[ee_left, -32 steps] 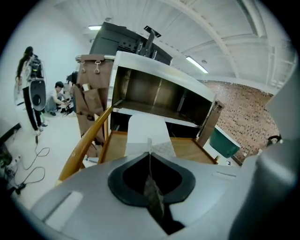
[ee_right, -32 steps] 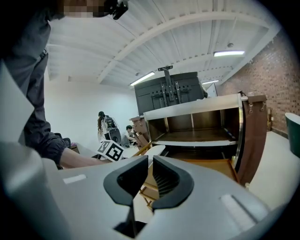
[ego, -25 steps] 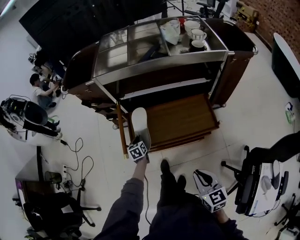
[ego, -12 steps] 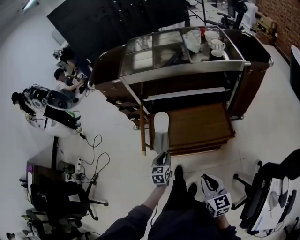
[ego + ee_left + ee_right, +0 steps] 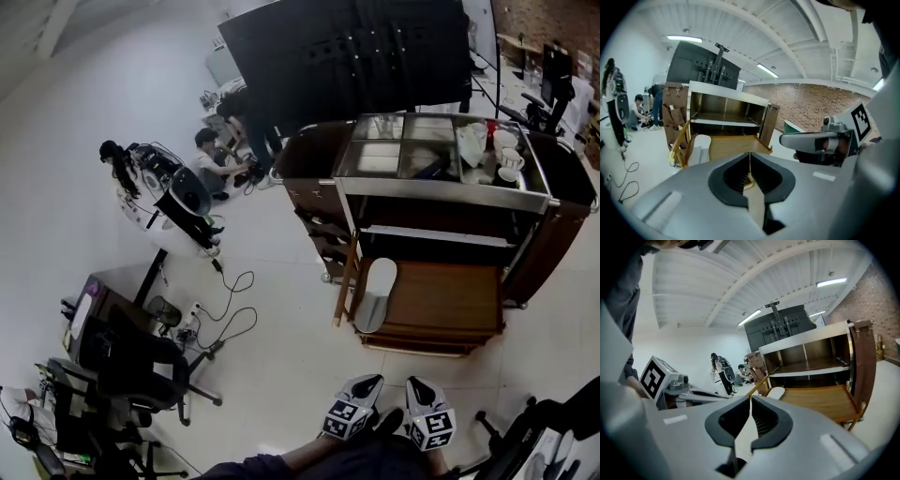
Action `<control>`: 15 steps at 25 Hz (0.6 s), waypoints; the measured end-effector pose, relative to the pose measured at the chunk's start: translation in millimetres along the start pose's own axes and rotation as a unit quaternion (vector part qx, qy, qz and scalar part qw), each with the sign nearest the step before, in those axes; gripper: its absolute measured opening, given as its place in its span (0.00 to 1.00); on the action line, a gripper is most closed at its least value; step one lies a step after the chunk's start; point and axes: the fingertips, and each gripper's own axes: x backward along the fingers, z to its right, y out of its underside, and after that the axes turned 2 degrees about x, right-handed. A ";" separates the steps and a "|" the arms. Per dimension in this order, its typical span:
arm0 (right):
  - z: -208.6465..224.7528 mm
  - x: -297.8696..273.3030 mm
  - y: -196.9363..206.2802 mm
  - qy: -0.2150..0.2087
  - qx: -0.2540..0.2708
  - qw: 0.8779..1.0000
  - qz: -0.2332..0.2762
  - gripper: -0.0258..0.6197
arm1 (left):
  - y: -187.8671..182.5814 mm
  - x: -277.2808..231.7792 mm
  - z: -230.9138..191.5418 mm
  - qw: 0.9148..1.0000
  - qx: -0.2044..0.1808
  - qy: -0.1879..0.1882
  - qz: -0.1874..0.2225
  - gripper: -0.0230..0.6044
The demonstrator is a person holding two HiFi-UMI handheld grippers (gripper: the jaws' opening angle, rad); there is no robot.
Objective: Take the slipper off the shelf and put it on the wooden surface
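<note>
The white slipper (image 5: 377, 292) lies along the left edge of the low wooden surface (image 5: 445, 298) that juts out at the cart's foot. No gripper touches it. Both grippers hang close to my body, well short of the cart. My left gripper (image 5: 372, 381) is shut with nothing in it, and my right gripper (image 5: 413, 382) beside it is shut and empty too. In the left gripper view the left gripper (image 5: 750, 155) points at the slipper (image 5: 699, 145) and the wooden surface (image 5: 733, 146). From the right gripper (image 5: 750, 400) the slipper (image 5: 776, 392) shows ahead on the wooden surface (image 5: 820, 402).
The brown cart (image 5: 450, 178) has a metal and glass top with cups (image 5: 507, 155) at its right end. Cables (image 5: 230, 309) run over the floor at left. Office chairs (image 5: 141, 366) stand at lower left. People (image 5: 211, 155) are at the far left by a black panel (image 5: 347, 56).
The left gripper let go of the slipper and drew back to my body. The slipper stayed on the wooden surface. The head view backed away from the cart.
</note>
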 end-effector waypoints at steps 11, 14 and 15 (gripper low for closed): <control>6.9 22.6 -11.7 0.039 0.013 0.999 0.013 0.04 | -21.4 13.7 10.4 1.000 -0.008 0.000 0.028 0.08; 6.6 26.1 -10.2 0.046 0.009 0.999 0.015 0.04 | -15.8 13.8 17.1 1.000 -0.016 0.009 0.019 0.08; 6.2 26.1 -8.3 0.045 0.010 0.999 0.014 0.04 | -13.6 13.5 18.1 1.000 -0.019 0.012 0.016 0.08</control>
